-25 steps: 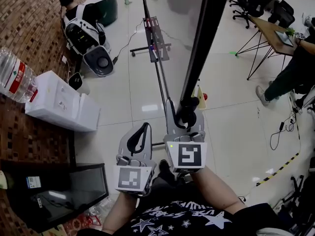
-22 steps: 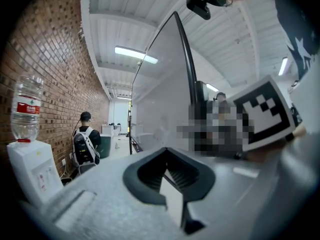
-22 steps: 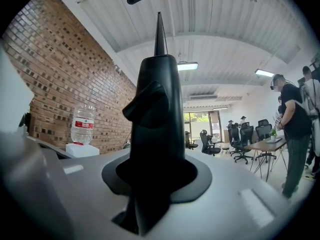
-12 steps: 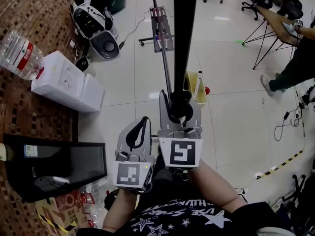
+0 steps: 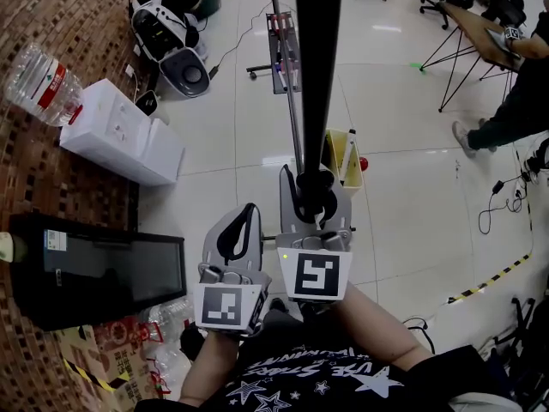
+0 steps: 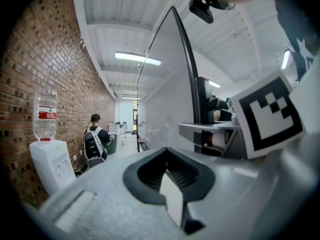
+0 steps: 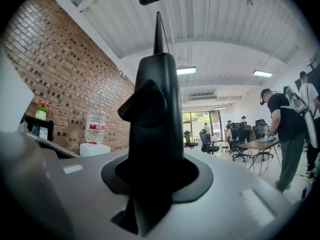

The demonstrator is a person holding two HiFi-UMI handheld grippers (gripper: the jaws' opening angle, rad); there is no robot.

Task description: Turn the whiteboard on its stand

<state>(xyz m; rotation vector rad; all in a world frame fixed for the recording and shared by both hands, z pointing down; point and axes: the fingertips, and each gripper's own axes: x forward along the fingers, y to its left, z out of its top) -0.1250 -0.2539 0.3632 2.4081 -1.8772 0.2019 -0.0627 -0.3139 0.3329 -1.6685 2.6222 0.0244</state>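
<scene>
Site: an open-plan office is indicated | shell: brick wall (image 7: 65, 79), glossy tiled floor (image 5: 412, 196), ceiling strip lights (image 6: 137, 59) | furnishings: swivel chairs (image 7: 206, 143) are grouped by a trestle-legged worktop (image 7: 260, 144); a bottled water dispenser (image 5: 120, 144) is set against the wall | also seen: a whiteboard (image 5: 317, 75).

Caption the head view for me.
From above: the right gripper, jaws just eased wider, grips the edge of the whiteboard; the left gripper sits shut alongside.

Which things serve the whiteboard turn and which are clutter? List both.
Job: black-framed whiteboard; its grey wheeled metal stand.
Lying about: white water dispenser; black flat screen; yellow floor box; brown wooden desk.
</scene>
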